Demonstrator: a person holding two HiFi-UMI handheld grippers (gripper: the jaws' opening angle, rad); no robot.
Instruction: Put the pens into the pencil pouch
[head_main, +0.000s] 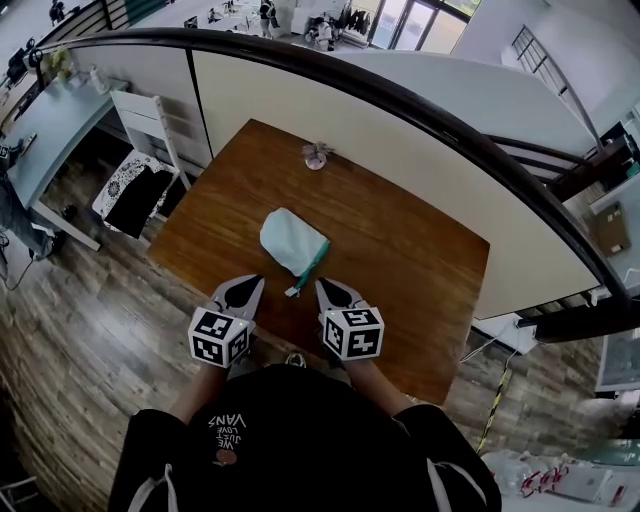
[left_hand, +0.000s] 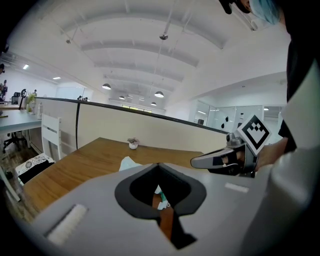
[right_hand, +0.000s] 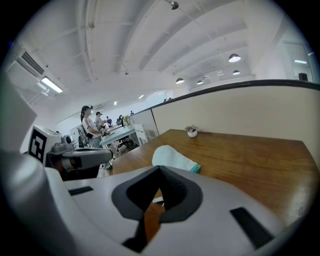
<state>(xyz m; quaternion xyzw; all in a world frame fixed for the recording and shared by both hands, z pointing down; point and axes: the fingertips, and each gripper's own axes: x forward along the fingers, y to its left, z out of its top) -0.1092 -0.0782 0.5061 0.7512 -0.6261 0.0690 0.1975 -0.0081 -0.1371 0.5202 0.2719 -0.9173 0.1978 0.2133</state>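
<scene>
left tongs (head_main: 254, 283) and right tongs (head_main: 323, 285) are closed tight near the mint pencil pouch (head_main: 292, 240).

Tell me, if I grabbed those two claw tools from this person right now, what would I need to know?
Left gripper: shut, empty, held low over the near edge of the table.
Right gripper: shut, empty, beside the left one.
Pencil pouch: lies flat mid-table just beyond both grippers, its zip tag pointing back between them.
A small pot stands at the far edge, not part of the job.
Done: no pens show anywhere on the table; they may already be inside, but that cannot be seen.
Left: probably check that the pouch holds the pens and is zipped.
</scene>
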